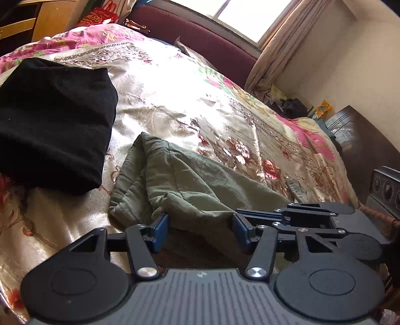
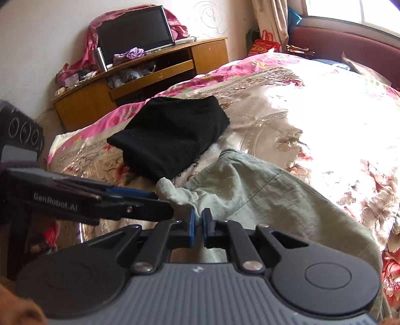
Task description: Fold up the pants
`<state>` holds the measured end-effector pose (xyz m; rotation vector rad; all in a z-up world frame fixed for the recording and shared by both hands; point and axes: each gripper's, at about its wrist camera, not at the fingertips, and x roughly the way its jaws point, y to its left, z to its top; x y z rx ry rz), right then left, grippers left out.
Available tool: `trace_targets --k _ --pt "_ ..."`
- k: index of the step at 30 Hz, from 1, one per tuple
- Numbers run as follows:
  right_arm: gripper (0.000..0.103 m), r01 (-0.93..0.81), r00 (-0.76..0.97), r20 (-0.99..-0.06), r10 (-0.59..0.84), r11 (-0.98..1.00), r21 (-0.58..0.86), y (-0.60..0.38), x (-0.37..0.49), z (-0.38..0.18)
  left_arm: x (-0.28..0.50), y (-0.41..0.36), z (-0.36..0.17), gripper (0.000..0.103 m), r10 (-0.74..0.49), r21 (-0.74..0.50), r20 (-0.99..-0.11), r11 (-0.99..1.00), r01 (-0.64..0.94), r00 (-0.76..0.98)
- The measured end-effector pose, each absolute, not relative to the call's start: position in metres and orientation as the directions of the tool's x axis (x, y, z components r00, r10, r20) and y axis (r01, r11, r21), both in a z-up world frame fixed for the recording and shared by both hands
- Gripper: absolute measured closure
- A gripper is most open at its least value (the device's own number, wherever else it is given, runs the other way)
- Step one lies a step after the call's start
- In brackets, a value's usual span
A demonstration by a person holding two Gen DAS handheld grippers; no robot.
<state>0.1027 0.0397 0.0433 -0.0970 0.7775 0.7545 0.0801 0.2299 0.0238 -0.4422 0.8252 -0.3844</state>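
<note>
Currently: right gripper (image 2: 198, 221) clamps green pants (image 2: 250, 190) hem at twelve o'clock; left gripper (image 1: 200, 225) wide, empty. Next: second grasp.

Pants (image 1: 190, 180): olive green, plain, paler grey-green in right wrist view. Folded garment (image 1: 52, 120): solid black. Bedspread (image 1: 190, 100): shiny cream-gold satin, pink and red floral print, pink border with green leaves. Headboard (image 1: 200, 42): maroon. Curtain (image 1: 282, 42): beige. Cabinet (image 2: 140, 75): orange-brown wood. Cloth over screen (image 2: 178, 23): magenta. Gripper pads (image 1: 161, 232): blue; gripper bodies black, grey ribbed housing. Bag (image 2: 265, 46): red.
</note>
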Motion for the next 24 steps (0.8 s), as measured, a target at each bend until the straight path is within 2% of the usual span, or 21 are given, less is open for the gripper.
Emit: trace_targets --k 3,6,7,8,9,10,11,13,15,17,18,20,21,22,23,24 --pt "0.097 -0.653 0.463 -0.68 0.569 0.738 0.172 0.044 0.098 0.036 0.084 0.224 0.012 0.034 -0.461 -0.499 -0.646 0.858 0.119 0.609" --pt "0.096 -0.654 0.45 -0.694 0.563 0.736 0.173 0.042 0.098 0.028 0.092 0.225 0.004 0.04 -0.451 -0.513 -0.648 0.854 0.087 0.613" --pt "0.095 -0.661 0.435 -0.702 0.564 0.729 0.176 0.041 0.098 0.025 0.095 0.226 0.002 0.054 -0.453 -0.521 -0.65 0.85 0.077 0.61" --pt "0.092 -0.663 0.437 -0.711 0.551 0.732 0.159 0.041 0.096 0.024 0.097 0.226 0.0 0.062 -0.446 -0.514 -0.658 0.855 0.07 0.607" --pt "0.091 -0.666 0.448 -0.715 0.536 0.734 0.132 0.041 0.093 0.024 0.098 0.224 0.0 0.075 -0.431 -0.493 -0.671 0.867 0.072 0.603" --pt "0.089 -0.671 0.461 -0.714 0.526 0.734 0.108 0.04 0.09 0.024 0.098 0.222 -0.001 0.077 -0.416 -0.472 -0.682 0.878 0.072 0.602" --pt "0.085 -0.677 0.479 -0.711 0.516 0.732 0.075 0.039 0.085 0.025 0.097 0.221 -0.001 0.077 -0.409 -0.463 -0.687 0.883 0.073 0.601" --pt "0.059 -0.697 0.485 -0.709 0.512 0.716 0.042 0.04 0.077 0.025 0.093 0.223 -0.004 0.077 -0.412 -0.469 -0.691 0.881 0.064 0.594" --pt "0.053 -0.724 0.475 -0.708 0.522 0.689 0.022 0.044 0.07 0.022 0.091 0.225 -0.006 0.076 -0.408 -0.464 -0.707 0.884 0.056 0.577" --pt "0.053 -0.752 0.474 -0.715 0.515 0.659 -0.024 0.053 0.063 0.014 0.091 0.226 -0.011 0.066 -0.394 -0.457 -0.728 0.889 0.031 0.561" --pt "0.053 -0.757 0.482 -0.72 0.499 0.651 -0.056 0.059 0.06 0.009 0.092 0.226 -0.013 0.057 -0.386 -0.456 -0.735 0.89 0.016 0.557" --pt "0.056 -0.759 0.506 -0.731 0.457 0.64 -0.125 0.069 0.058 -0.003 0.096 0.225 -0.015 0.056 -0.379 -0.457 -0.729 0.889 0.007 0.569" --pt "0.061 -0.754 0.516 -0.734 0.441 0.641 -0.145 0.072 0.058 -0.008 0.098 0.223 -0.014 0.059 -0.373 -0.449 -0.722 0.894 0.015 0.582" --pt "0.082 -0.746 0.521 -0.739 0.427 0.648 -0.153 0.073 0.059 -0.01 0.101 0.221 -0.012 0.075 -0.377 -0.448 -0.716 0.894 0.029 0.588" --pt "0.091 -0.738 0.514 -0.748 0.421 0.661 -0.134 0.07 0.063 -0.01 0.106 0.22 -0.006 0.081 -0.387 -0.454 -0.707 0.89 0.04 0.592" --pt "0.092 -0.725 0.503 -0.75 0.428 0.682 -0.097 0.065 0.068 -0.006 0.111 0.219 0.0 0.08 -0.392 -0.453 -0.695 0.89 0.056 0.603"
